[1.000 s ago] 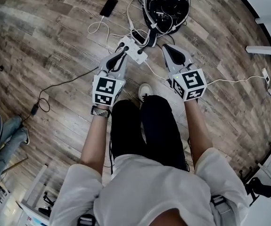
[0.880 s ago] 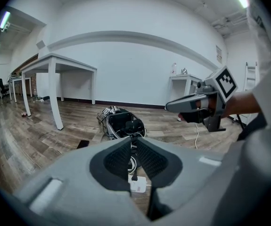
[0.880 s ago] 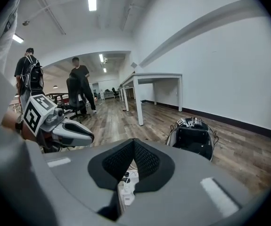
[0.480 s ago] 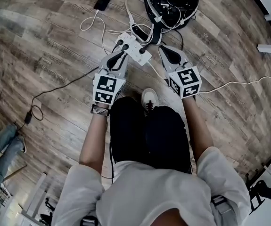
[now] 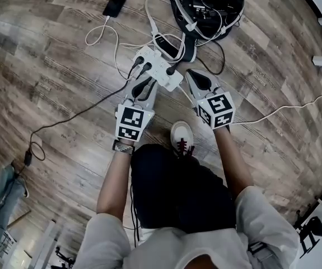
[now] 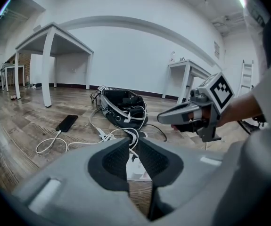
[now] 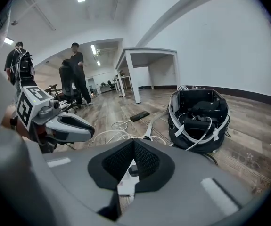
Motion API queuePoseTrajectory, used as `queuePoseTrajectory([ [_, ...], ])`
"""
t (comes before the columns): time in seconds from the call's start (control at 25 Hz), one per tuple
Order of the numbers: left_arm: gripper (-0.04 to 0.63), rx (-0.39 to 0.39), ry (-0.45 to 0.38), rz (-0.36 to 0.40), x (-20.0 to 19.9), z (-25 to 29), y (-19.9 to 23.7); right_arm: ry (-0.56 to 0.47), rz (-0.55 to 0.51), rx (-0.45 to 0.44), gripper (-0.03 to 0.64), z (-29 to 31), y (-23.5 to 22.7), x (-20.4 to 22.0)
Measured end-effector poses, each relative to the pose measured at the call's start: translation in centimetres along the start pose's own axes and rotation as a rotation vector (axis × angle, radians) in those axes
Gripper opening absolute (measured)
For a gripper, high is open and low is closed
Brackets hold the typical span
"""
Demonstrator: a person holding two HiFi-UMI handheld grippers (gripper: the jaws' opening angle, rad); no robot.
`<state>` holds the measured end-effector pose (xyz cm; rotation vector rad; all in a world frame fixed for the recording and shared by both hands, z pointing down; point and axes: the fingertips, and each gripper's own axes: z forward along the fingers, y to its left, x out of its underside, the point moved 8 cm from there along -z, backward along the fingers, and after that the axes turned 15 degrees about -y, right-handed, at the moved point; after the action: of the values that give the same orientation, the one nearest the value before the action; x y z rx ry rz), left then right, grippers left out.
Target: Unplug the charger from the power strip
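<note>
Both claws are low over the wood floor (image 5: pixel 49 55) and the strip (image 5: pixel 158 67) is right in front of them. The left gripper (image 5: pixel 142 84) points at the strip's near edge, just beside the two black plugs (image 5: pixel 142 65) at its left end. Its jaws have just been opening and stand a narrow slit apart with nothing pinched; in the left gripper view the white strip (image 6: pixel 136 169) shows through that slit. The right gripper (image 5: pixel 193 77) sits just beside the strip's right end, near a third black plug (image 5: pixel 172 69). Its jaws are pressed together at the tips and empty, and the strip (image 7: pixel 126 185) with a dark plug lies below them. Which plug is the charger, I can't tell.

It's tight on the far side: a black bag (image 5: pixel 175 10) full of cords sits just beyond the strip, and white cable (image 5: pixel 102 32) loops off to a phone (image 5: pixel 116 2) at the upper left. A black cable (image 5: pixel 71 116) trails away left. The person's shoe (image 5: pixel 182 138) is planted behind, between the two arms. Bare boards lie open to the left and right. White table legs stand well back.

Each cube carries black-and-white square markers, and there's faint print on the floor to the right of the strip, too small to read
</note>
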<state>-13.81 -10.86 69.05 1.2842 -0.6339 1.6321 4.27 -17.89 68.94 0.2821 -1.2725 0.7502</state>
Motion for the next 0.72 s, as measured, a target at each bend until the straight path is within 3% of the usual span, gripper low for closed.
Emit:
queuePoseTrajectory([
  [0.52, 0.095, 0.061, 0.052, 0.035, 7.1, 2.8, -0.3, 0.038, -0.020, 0.025, 0.002, 2.6, -0.7, 9.0],
  [0.72, 0.169, 0.052, 0.050, 0.039, 8.2, 3.9, -0.4, 0.076, -0.015, 0.020, 0.002, 3.1, -0.7, 11.4],
])
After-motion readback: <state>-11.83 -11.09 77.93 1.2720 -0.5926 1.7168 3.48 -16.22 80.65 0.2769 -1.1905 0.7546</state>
